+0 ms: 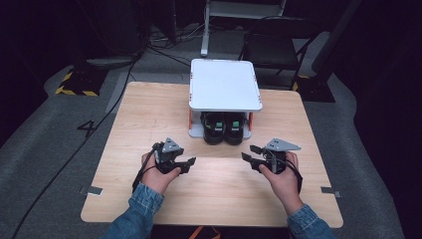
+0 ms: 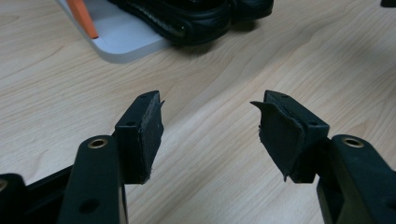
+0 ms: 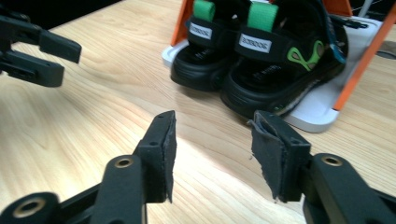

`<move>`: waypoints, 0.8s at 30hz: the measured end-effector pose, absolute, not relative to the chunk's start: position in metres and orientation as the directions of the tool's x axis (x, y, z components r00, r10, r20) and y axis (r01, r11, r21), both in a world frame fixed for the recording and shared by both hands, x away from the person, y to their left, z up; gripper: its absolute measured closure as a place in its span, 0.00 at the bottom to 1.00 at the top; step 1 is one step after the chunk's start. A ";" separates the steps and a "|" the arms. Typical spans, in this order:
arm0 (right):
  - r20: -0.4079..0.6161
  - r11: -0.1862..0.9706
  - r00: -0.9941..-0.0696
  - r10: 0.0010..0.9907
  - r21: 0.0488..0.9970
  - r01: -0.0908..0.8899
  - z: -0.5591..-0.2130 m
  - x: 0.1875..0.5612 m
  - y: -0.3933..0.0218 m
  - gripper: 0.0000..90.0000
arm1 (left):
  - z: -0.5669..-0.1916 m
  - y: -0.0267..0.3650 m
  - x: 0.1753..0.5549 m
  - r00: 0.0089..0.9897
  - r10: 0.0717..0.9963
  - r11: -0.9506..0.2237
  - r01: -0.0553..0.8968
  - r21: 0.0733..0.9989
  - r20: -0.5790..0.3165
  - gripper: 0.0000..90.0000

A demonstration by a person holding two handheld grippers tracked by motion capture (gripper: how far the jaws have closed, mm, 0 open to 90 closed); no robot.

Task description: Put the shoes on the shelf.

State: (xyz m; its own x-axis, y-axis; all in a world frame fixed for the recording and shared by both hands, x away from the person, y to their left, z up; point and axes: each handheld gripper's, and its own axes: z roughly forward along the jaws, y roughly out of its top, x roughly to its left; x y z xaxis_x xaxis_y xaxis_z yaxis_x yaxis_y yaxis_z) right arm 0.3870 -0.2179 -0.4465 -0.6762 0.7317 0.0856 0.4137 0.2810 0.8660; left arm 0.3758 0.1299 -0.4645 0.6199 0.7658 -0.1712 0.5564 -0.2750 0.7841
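Your grippers, left (image 1: 188,163) and right (image 1: 247,153), hang spread and empty over the table's (image 1: 149,109) middle; the sandals (image 1: 222,128) lie straight ahead toward the far edge, heels facing you, nearer your right.

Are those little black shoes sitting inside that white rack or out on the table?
Inside. The black sandals stand side by side on the white rack's bottom shelf, under its top shelf, heels poking past the front edge.

The table (image 1: 149,114) is lit from above while the surroundings are left dark; a bright glare band is seen near the sandals (image 3: 261,60).
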 end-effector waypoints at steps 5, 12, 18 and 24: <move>0.103 0.263 -0.656 0.748 0.861 0.436 -0.455 0.396 -0.220 0.61 | -0.471 0.115 0.383 0.612 0.777 -0.261 0.530 0.807 -0.150 0.47; 0.084 0.268 -0.619 0.781 0.850 0.454 -0.474 0.417 -0.205 0.61 | -0.481 0.087 0.398 0.576 0.805 -0.200 0.491 0.848 -0.144 0.59; 0.092 0.237 -0.567 0.819 0.845 0.480 -0.489 0.433 -0.196 0.50 | -0.497 0.064 0.419 0.547 0.832 -0.207 0.462 0.862 -0.093 0.57; 0.072 0.243 -0.566 0.821 0.853 0.461 -0.495 0.447 -0.191 0.47 | -0.498 0.051 0.440 0.538 0.842 -0.257 0.472 0.843 -0.044 0.42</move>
